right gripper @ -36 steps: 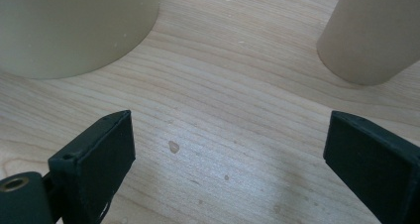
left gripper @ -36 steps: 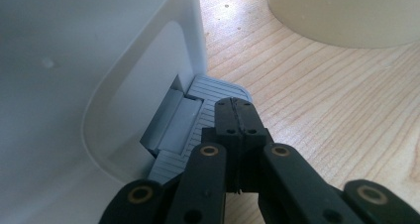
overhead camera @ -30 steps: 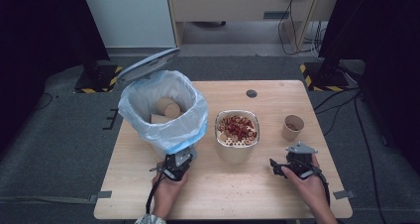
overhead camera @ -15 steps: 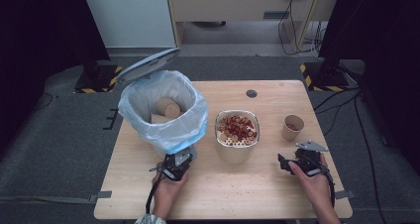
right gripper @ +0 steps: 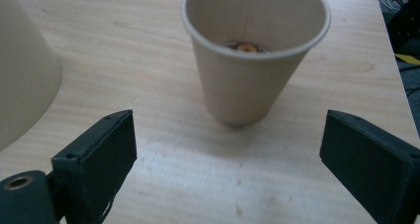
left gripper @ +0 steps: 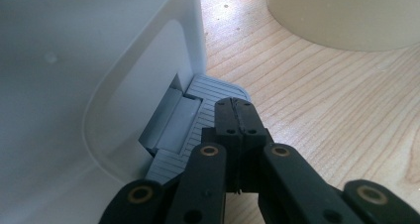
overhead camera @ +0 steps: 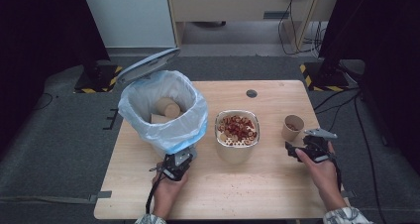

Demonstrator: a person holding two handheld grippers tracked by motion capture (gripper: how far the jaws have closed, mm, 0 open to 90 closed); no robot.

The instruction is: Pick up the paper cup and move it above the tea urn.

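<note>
Two grippers work: the left gripper (left gripper: pixel 235 116), jaws closed and empty, presses the bin's grey pedal (left gripper: pixel 198 110); the right gripper (right gripper: pixel 228 154), jaws wide, faces an unlabelled paper cup (right gripper: pixel 252 55) near the table's (overhead camera: pixel 267 184) right edge.

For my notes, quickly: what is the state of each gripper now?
Left gripper: closed, tips on the bin's grey pedal, holding nothing.
Right gripper: open, empty, facing the paper cup.

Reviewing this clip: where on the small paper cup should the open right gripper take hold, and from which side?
Probably across the paper cup at mid-wall, from the person's side. It stands upright and apart from the bowl, directly ahead of the open right gripper, whose jaws stand wider than the cup. Its wall tapers downward, so gripping nearer the rim should resist slipping.
</note>
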